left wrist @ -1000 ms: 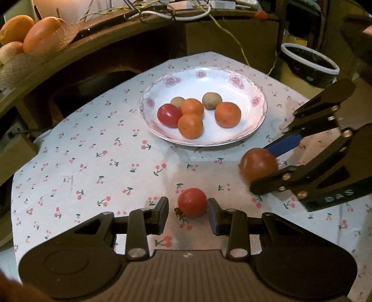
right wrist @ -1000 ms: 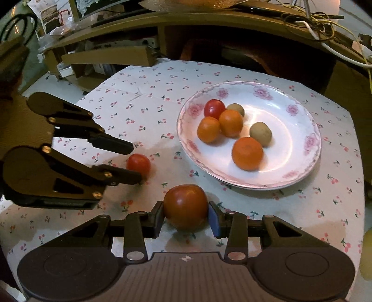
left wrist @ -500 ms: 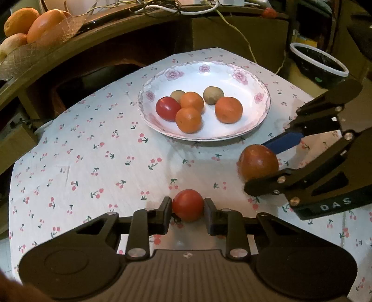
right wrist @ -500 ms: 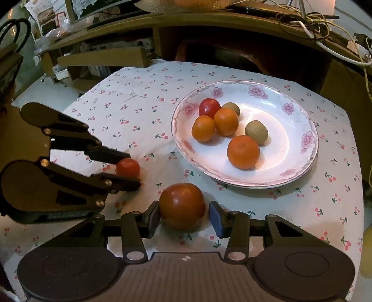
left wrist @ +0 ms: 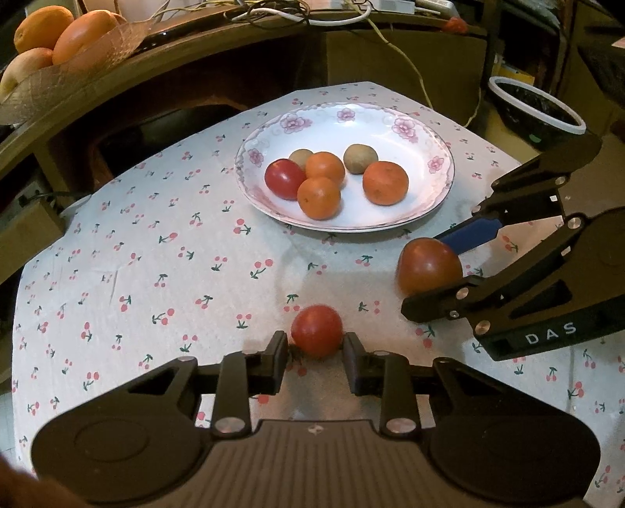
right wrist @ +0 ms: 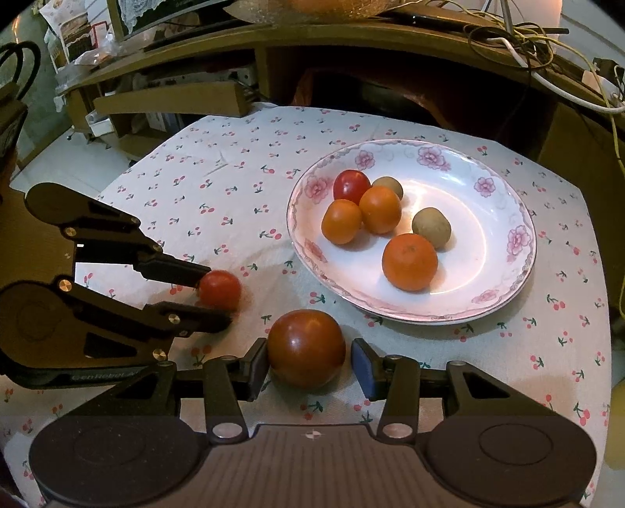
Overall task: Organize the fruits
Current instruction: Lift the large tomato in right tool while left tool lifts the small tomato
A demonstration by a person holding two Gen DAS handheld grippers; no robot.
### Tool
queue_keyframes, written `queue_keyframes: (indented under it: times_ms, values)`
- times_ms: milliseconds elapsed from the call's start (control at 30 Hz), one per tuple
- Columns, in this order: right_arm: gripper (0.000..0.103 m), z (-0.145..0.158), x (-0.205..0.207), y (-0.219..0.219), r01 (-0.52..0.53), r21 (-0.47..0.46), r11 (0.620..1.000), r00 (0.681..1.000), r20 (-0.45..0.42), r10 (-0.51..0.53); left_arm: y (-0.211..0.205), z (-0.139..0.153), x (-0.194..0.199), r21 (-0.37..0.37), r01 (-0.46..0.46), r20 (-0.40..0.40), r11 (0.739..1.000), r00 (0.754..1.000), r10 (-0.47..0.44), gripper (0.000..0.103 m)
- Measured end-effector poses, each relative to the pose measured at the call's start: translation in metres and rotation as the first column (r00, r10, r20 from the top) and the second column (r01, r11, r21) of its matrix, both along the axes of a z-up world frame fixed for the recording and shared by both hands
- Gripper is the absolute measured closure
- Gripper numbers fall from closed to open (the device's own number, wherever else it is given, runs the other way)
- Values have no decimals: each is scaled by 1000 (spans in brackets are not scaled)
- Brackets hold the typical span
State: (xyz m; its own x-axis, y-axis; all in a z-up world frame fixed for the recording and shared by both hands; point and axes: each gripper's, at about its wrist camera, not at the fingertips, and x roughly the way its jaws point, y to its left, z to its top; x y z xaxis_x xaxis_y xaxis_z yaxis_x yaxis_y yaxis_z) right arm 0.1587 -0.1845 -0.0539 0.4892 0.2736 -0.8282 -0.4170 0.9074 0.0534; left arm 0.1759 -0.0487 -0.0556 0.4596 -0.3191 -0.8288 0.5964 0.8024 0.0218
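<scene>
A small red tomato (left wrist: pixel 316 331) sits between the fingers of my left gripper (left wrist: pixel 314 346), which is shut on it just above the cherry-print cloth. From the right wrist view the same tomato (right wrist: pixel 219 290) shows at the left gripper's tips. A larger dark red tomato (right wrist: pixel 306 347) rests on the cloth inside my right gripper (right wrist: pixel 308 361). That gripper is open: its left finger touches the fruit and a narrow gap shows at the blue pad (right wrist: pixel 361 367). The flowered white plate (right wrist: pixel 504 203) beyond holds three oranges, a red tomato and two brownish fruits.
A wooden shelf (left wrist: pixel 164 62) curves behind the table with a dish of oranges (left wrist: pixel 58 31) and cables on it. A black bin with a white rim (left wrist: pixel 535 109) stands to the right. The cloth left of the plate is bare.
My left gripper closed from open onto the small tomato. The right gripper's fingers spread slightly, leaving a gap at the blue pad. Both views shifted a little.
</scene>
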Motion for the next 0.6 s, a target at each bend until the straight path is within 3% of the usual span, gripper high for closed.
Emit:
queue_keyframes:
  times_ms: [600]
  values:
    - [62,0,1,1,-2,9,1000,1000,-18,3,-5,-1,14,-5,-14,8,1000,1000,14,66]
